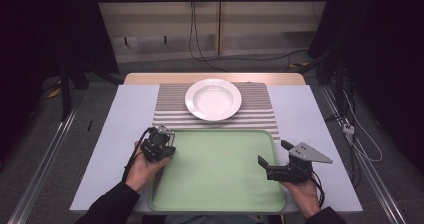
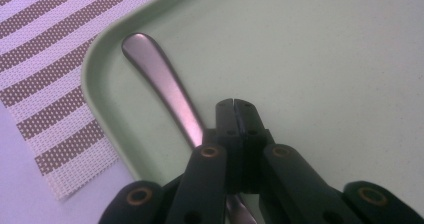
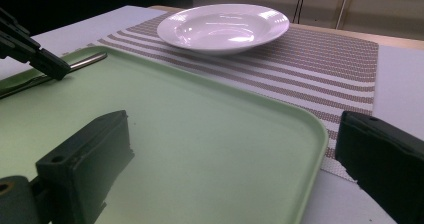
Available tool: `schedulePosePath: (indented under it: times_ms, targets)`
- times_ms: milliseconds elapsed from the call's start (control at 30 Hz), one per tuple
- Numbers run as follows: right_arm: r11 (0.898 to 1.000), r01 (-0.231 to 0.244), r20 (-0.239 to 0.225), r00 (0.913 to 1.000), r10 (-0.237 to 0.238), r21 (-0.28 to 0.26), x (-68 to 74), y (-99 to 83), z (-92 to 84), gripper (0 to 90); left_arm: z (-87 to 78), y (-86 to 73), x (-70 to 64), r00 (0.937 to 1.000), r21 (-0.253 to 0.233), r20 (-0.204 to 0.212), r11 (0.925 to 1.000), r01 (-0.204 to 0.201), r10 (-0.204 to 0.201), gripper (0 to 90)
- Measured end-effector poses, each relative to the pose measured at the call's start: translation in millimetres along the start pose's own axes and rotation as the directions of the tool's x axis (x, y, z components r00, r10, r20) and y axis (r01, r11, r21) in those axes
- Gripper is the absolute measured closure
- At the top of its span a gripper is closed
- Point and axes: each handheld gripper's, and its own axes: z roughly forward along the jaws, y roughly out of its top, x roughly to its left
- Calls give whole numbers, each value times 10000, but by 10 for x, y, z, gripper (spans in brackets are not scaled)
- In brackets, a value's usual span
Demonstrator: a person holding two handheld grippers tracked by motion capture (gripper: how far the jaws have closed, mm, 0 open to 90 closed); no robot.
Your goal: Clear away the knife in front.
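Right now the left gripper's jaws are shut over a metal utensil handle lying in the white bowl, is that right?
Not quite: the utensil handle lies in the green tray, not the white bowl, as the left gripper view shows. The left gripper does have its jaws shut over it.

A metal utensil handle (image 2: pixel 159 79), smooth, brushed and slim with a rounded, slightly wider end, lies flat in the green tray (image 2: pixel 320 49) close to its rounded corner and along the tray's left wall. The rounded end points toward the striped placemat (image 2: pixel 45 49). Its other end is hidden, so its kind cannot be told.
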Motion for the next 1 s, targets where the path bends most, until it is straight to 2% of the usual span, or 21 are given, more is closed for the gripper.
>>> schedulePosePath:
  times_ms: [67,333,400,500,567,633,700,733,767,833,900,1000]
  targets:
    - [10000,-2,3,10000,2,-15,2,1,5,15,-9,-11,0,9999,20,-104,10000,79,-79,900]
    - [10000,-10,21,10000,10,-15,-1,0,5,15,-39,-67,42,9995,-72,123,9995,292,-291,900]
    - [10000,-15,13,10000,15,-15,0,1,6,15,-43,-69,50,9994,-38,177,9995,300,-299,900]
    - [10000,-4,6,10000,4,-10,0,1,6,15,-51,-63,38,9997,-88,50,9997,228,-227,900]
    - [10000,-20,12,10000,20,1,-1,1,7,15,-69,-63,50,9992,-207,211,9992,343,-338,900]
    - [10000,14,-19,10000,-14,-11,2,1,5,15,-91,-60,53,9985,-555,405,9977,394,-371,889]
    - [10000,8,-9,10000,-8,6,1,1,1,14,-115,-49,53,9971,-931,706,9950,351,-286,833]
    - [10000,5,9,10000,-5,-5,-2,0,0,14,-128,-44,45,9972,-1109,722,9934,292,-212,790]
    - [10000,1,17,10000,-1,-6,-3,0,-1,15,-145,-39,45,9976,-1252,692,9921,104,-18,734]
    - [10000,-14,36,10000,14,-30,-3,2,-3,15,-168,-38,30,9967,-1642,807,9864,84,49,604]
    - [10000,8,1,10000,-8,-41,-2,4,-7,15,-176,-38,24,9966,-1882,820,9819,211,-57,459]
    - [10000,-7,-11,10000,6,-54,-3,5,-6,15,-212,-34,23,9959,-2380,879,9704,414,-209,273]
